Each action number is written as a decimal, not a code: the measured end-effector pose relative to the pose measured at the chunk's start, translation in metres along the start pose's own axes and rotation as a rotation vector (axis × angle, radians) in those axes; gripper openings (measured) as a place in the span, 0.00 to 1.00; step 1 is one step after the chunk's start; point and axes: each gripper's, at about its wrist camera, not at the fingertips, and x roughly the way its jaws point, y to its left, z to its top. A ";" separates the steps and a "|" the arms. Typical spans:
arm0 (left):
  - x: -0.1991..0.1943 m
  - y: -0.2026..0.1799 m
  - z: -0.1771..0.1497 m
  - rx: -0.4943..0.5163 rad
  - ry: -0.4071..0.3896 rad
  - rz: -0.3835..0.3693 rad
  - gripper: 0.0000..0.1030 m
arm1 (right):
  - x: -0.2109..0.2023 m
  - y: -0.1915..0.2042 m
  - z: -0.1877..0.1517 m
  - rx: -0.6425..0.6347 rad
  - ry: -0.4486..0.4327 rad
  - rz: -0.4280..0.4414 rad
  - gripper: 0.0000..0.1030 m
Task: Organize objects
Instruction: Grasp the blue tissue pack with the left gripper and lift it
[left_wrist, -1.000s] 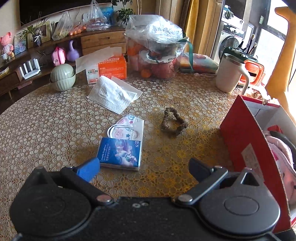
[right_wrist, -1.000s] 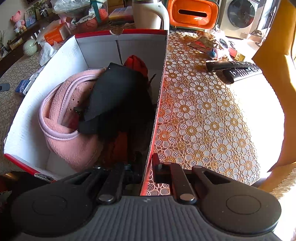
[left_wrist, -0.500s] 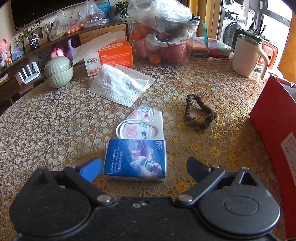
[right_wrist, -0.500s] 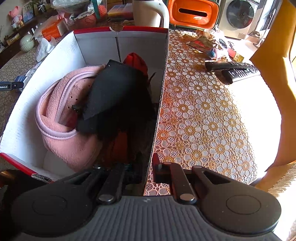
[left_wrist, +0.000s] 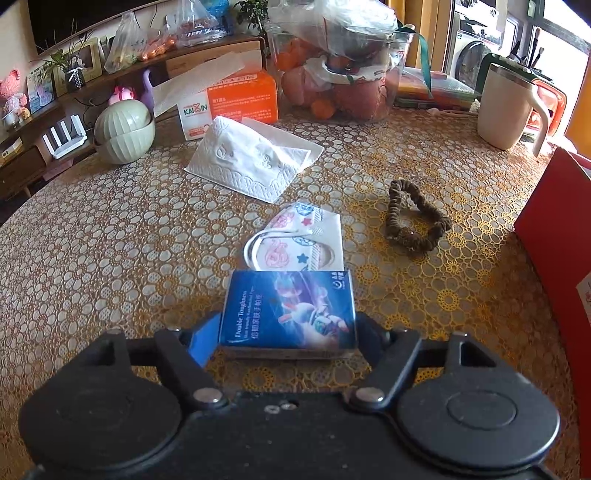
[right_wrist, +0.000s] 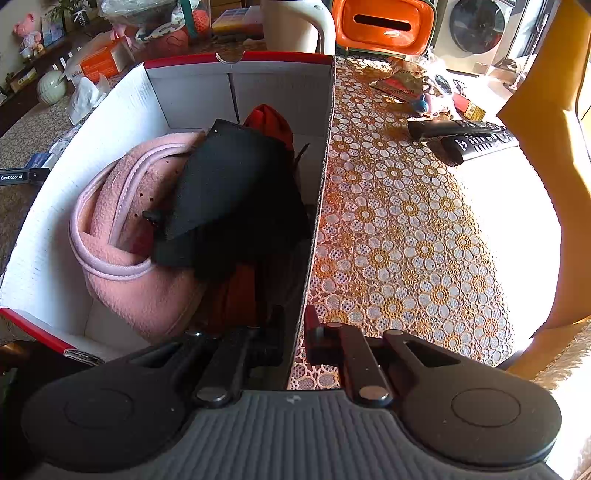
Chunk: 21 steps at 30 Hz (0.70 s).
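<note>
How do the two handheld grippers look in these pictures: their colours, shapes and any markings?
The left gripper is black, with two round discs on a dusty body, silver pivot screws and angular link arms; one finger carries a blue pad. The right gripper is dark grey, with a ribbed body bearing a small pale mark, two round discs and silver pivot screws. No hand or sleeve shows.

A lace-patterned cloth (left_wrist: 110, 236) in gold and white is spread over the surface. A low wooden sideboard (left_wrist: 33, 162) is seen along the far wall. Bright daylight is let in through a window (left_wrist: 554, 33), and a washing machine (right_wrist: 476, 26) is visible beyond.
</note>
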 end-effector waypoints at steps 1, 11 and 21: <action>-0.002 -0.001 0.000 0.002 -0.002 0.000 0.72 | 0.000 0.000 0.000 0.000 0.000 0.000 0.10; -0.050 -0.023 -0.005 0.030 -0.026 -0.051 0.72 | -0.001 0.000 0.000 -0.005 -0.007 -0.001 0.10; -0.112 -0.078 -0.001 0.118 -0.051 -0.167 0.72 | -0.002 0.003 -0.001 -0.036 -0.013 -0.014 0.10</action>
